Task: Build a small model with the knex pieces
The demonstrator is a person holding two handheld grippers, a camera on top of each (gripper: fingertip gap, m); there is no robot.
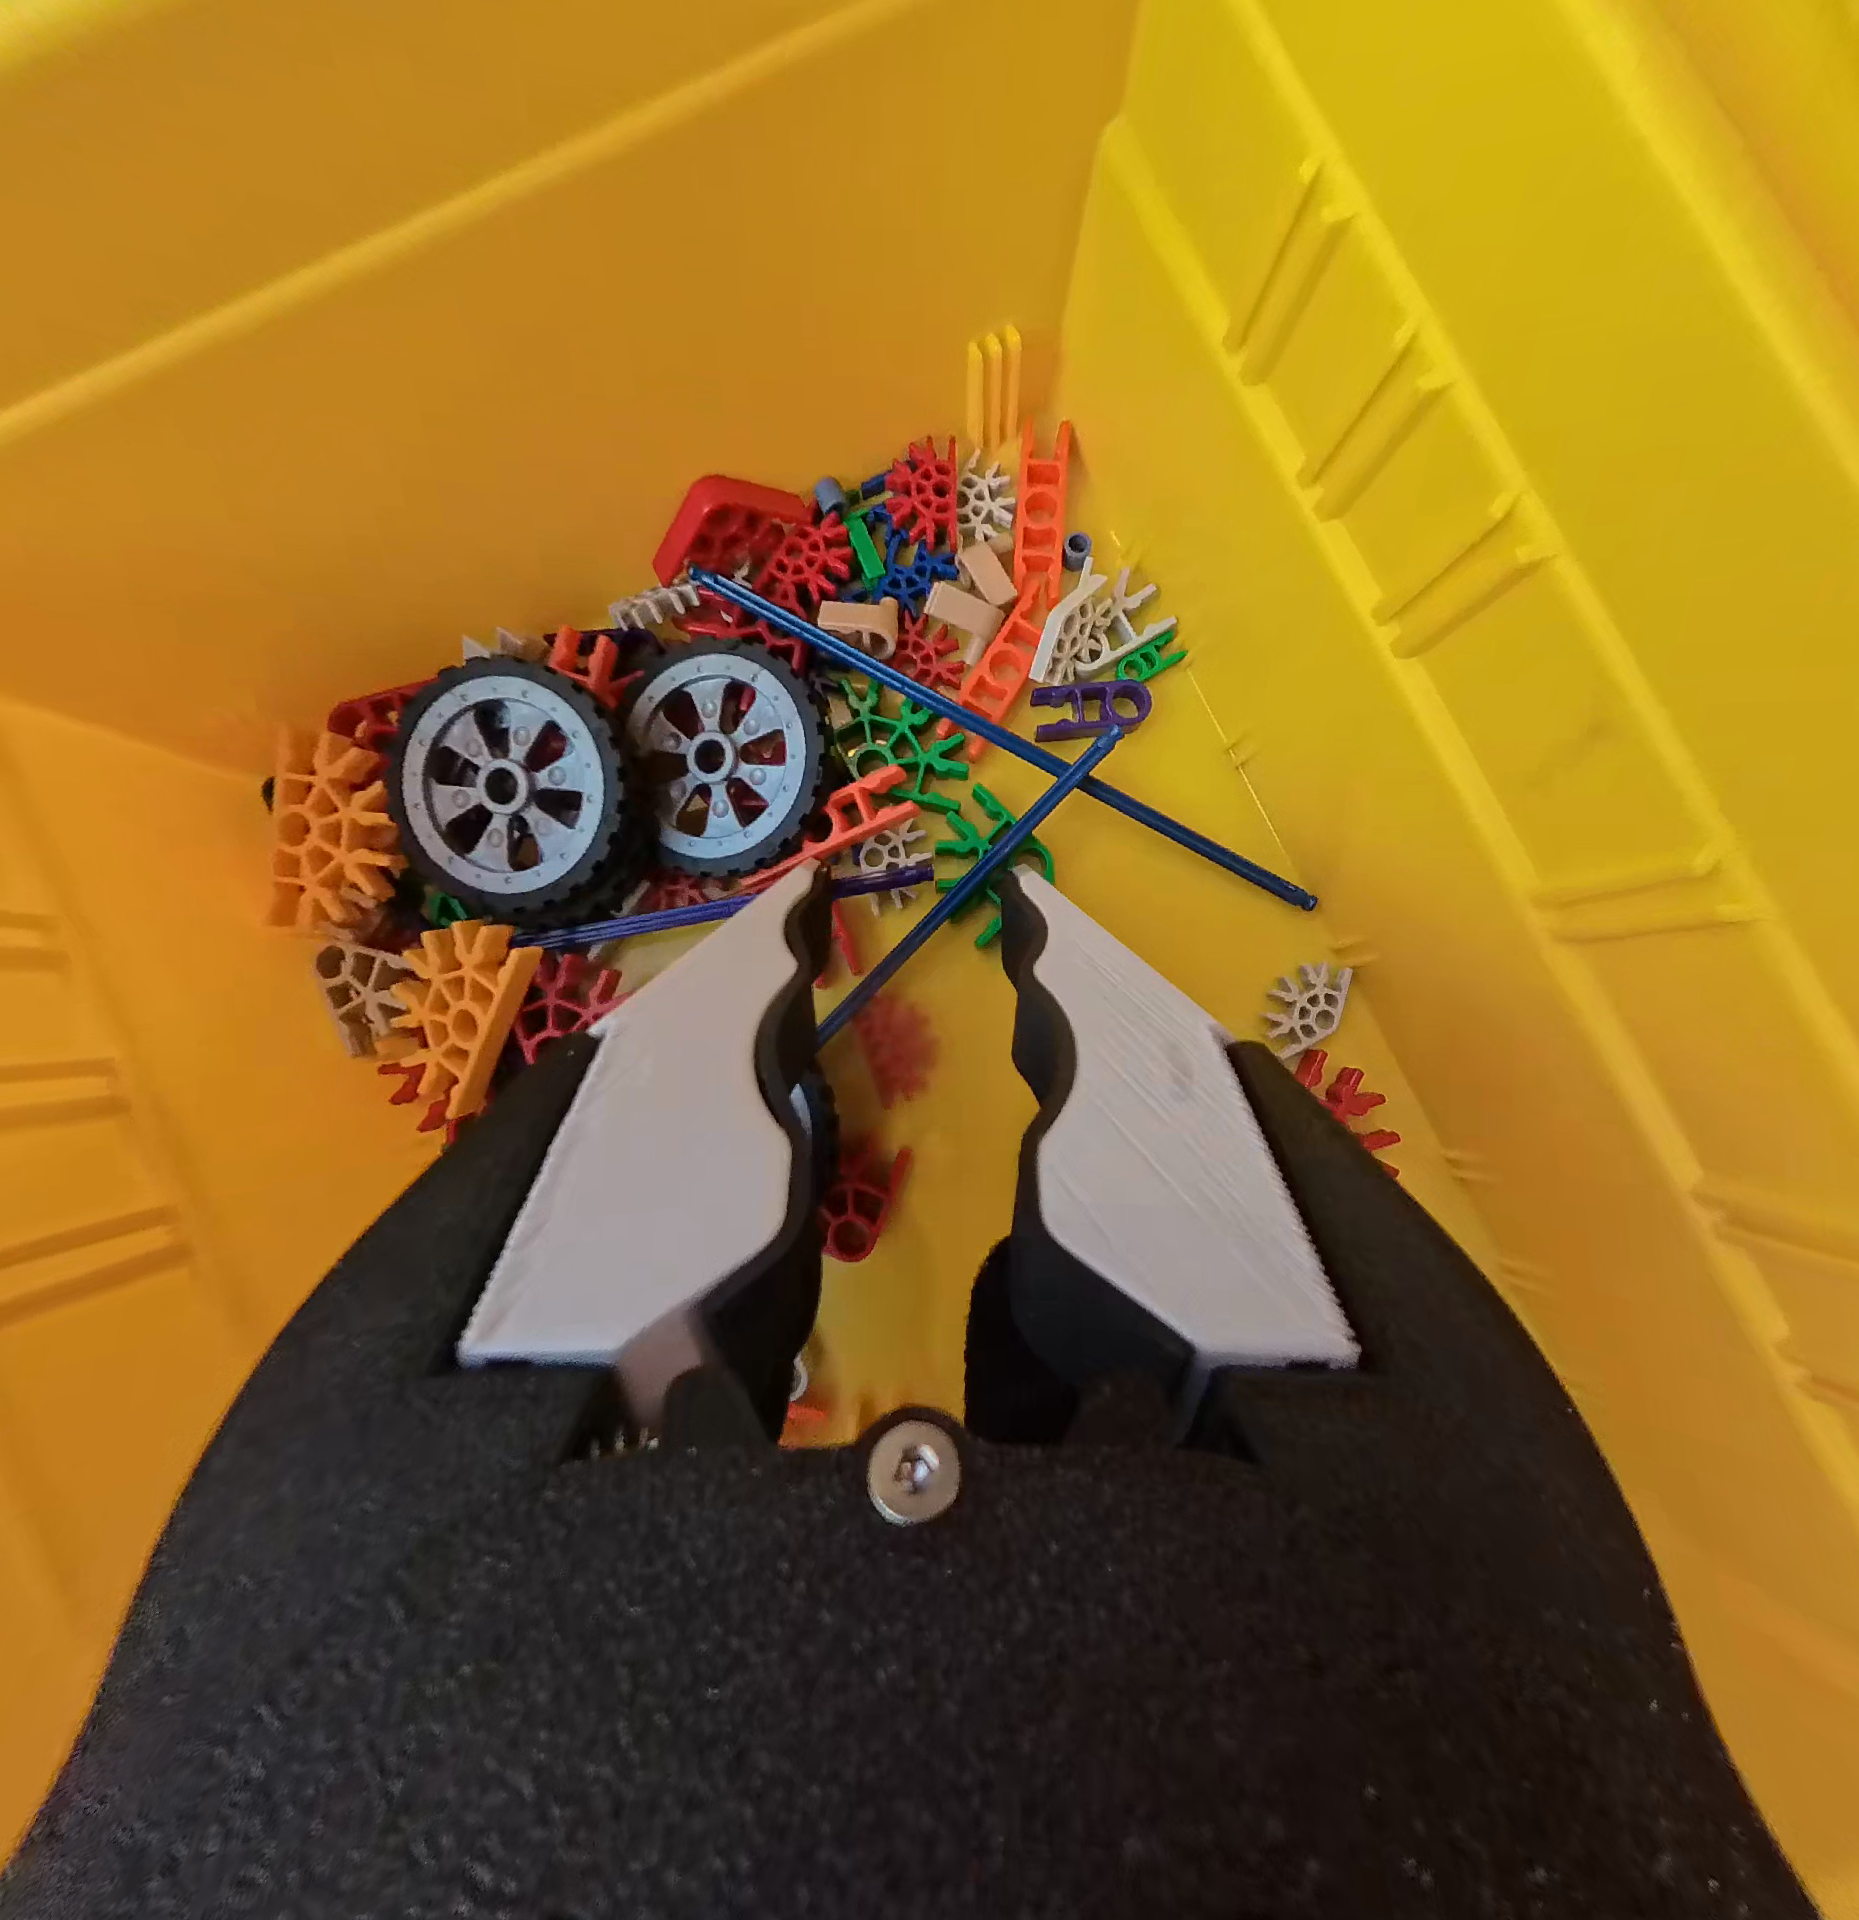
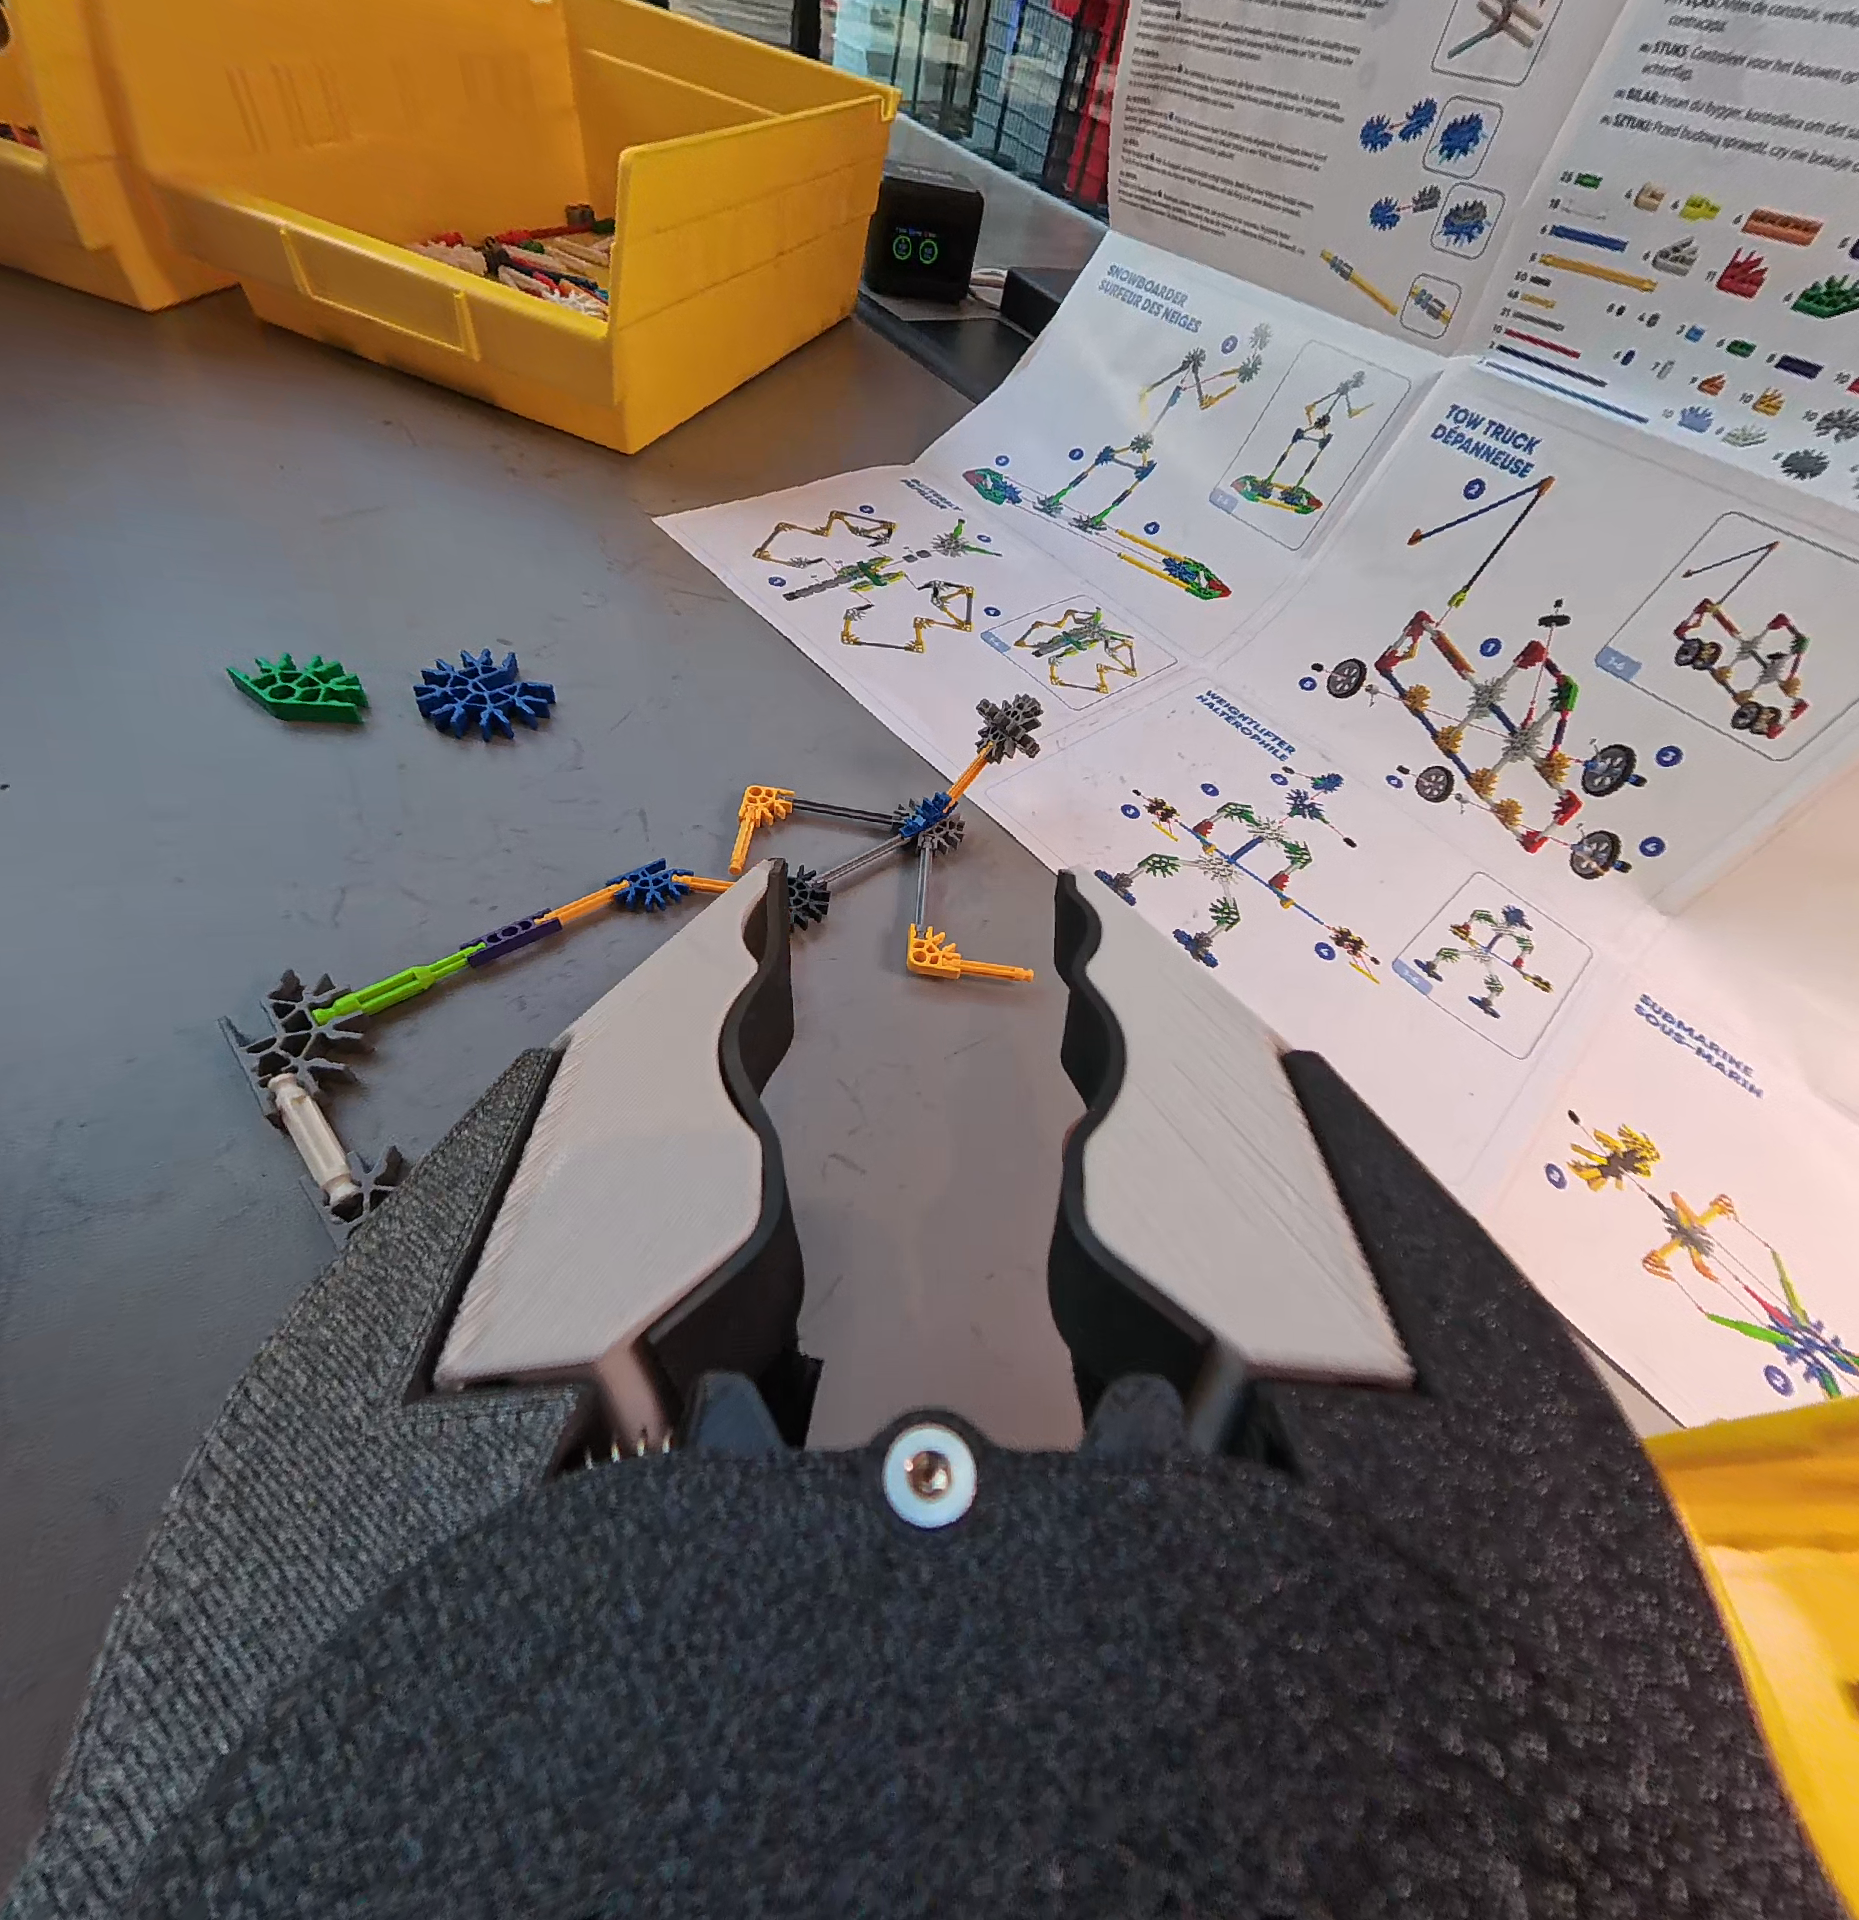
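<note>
My left tongs [image 1: 909, 883] were down inside a yellow bin [image 1: 489, 364], spread apart and pinching nothing. A thin blue rod [image 1: 966, 883] ran between their tips, perhaps brushing one; I couldn't be sure. Just beyond lay two grey wheels [image 1: 608, 774] in a heap of toy pieces [image 1: 935, 582] piled in the bin's far corner.

My right tongs [image 2: 917, 883] hung spread over the grey bench [image 2: 229, 499], empty, above a half-built stick figure [image 2: 904, 831]. A green piece [image 2: 299, 688] and a blue piece [image 2: 484, 694] lay toward the bench's left side, an instruction sheet [image 2: 1424, 644] on its right, and another yellow bin [image 2: 696, 239] at the far edge.
</note>
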